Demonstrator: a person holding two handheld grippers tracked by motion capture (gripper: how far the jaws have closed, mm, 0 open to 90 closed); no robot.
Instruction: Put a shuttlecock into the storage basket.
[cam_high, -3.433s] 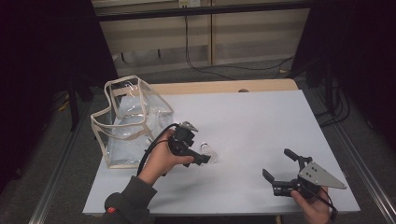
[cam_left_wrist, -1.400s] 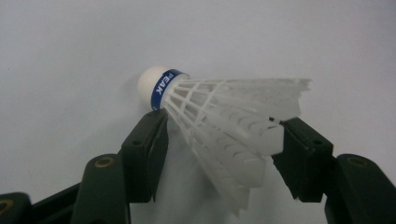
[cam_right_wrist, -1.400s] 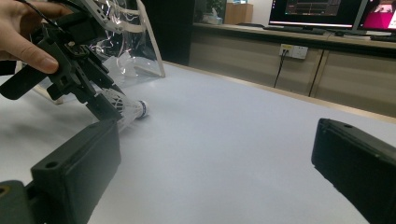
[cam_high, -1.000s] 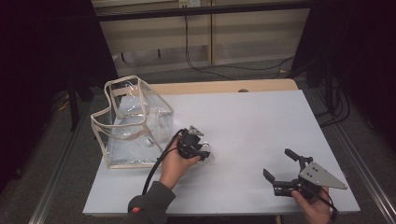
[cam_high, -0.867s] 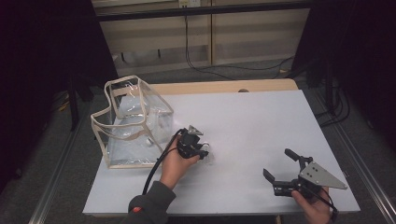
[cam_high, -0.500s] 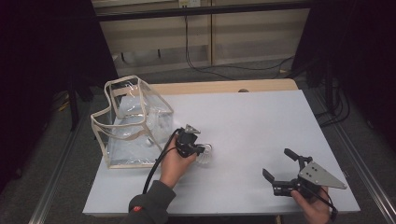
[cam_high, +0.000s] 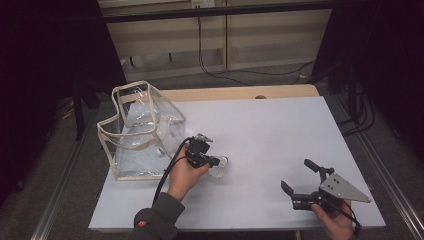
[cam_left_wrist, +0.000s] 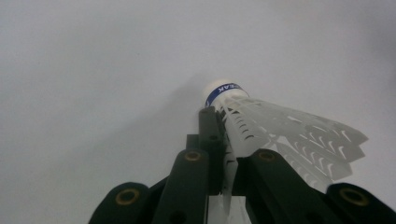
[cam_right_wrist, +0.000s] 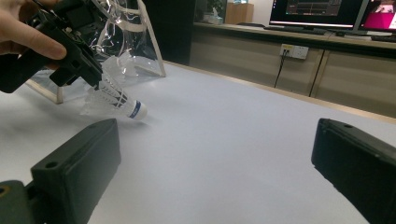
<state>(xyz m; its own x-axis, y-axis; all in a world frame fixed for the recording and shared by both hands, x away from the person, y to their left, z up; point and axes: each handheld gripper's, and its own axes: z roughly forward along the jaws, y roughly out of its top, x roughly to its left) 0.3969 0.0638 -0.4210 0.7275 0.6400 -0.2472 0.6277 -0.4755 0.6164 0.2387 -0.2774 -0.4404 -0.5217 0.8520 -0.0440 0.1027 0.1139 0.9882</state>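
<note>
From above we count one shuttlecock on the white table, beside one clear plastic bag.

Our left gripper has just closed, pinching its white feathers.

Our right gripper stands wide, holding nothing.

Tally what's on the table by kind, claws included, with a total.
Shuttlecock: 1, pinched in the left claw
Clear bag: 1
Claws: 2, the left one and the right claw, open
Total: 4
</note>
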